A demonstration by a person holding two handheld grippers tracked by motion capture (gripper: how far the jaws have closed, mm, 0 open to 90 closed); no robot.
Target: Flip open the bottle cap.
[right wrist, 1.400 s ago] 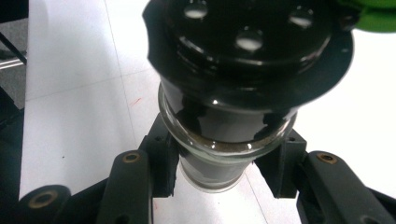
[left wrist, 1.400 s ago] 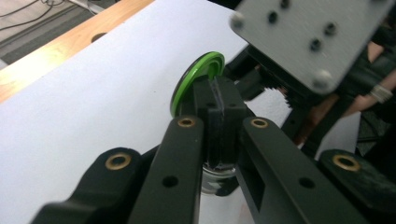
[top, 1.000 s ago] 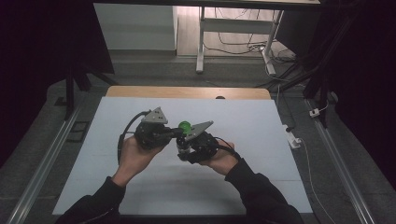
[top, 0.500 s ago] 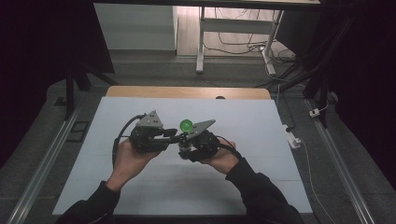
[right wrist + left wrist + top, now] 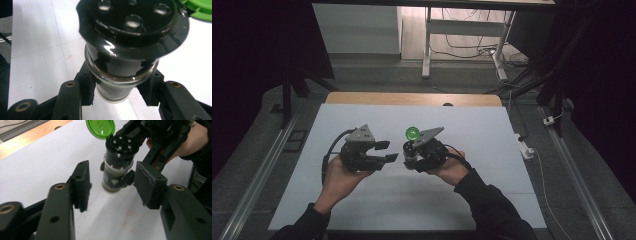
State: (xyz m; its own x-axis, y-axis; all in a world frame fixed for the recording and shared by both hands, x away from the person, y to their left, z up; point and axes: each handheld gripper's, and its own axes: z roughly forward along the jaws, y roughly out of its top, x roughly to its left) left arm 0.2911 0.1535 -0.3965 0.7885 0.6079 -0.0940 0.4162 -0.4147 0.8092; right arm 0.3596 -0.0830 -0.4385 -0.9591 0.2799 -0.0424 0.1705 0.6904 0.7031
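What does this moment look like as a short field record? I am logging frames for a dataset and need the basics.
setting: white table, wooden strip along its far edge
held object: shaker jar, glass body, black sifter top with holes
lid: green flip lid, open, hinged back
right gripper: shut on the shaker jar's glass body
left gripper: open, holding nothing, aimed at the shaker jar
gap: left gripper jaws apart from the shaker jar, not touching
hands: one on each gripper, dark sleeves
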